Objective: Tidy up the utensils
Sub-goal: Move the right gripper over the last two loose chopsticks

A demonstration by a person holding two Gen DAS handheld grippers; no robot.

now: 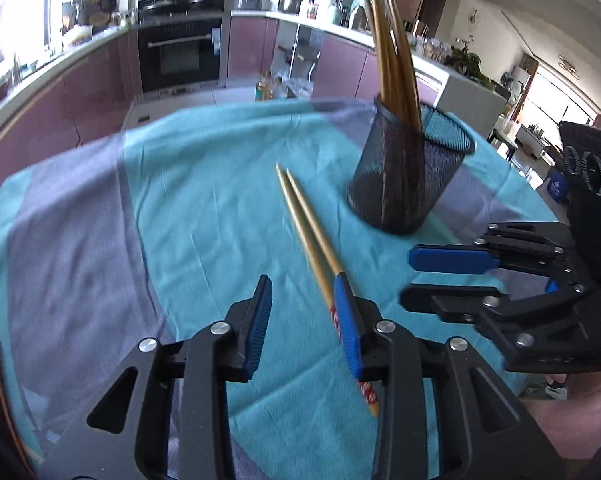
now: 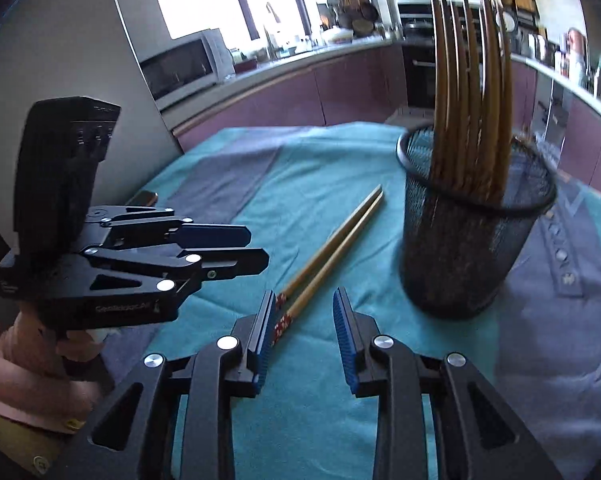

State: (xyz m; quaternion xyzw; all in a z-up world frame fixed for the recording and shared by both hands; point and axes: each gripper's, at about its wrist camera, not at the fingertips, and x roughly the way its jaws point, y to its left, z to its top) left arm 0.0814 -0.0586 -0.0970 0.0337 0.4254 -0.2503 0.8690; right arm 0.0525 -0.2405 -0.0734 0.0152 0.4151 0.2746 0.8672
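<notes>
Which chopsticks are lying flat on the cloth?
The loose pair of chopsticks beside the mesh cup; the others stand upright inside it.

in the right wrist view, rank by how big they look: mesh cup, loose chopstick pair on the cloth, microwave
1. mesh cup
2. loose chopstick pair: long but thin
3. microwave: looks smallest only because it stands far back on the counter, so its true rank is unsure
</notes>
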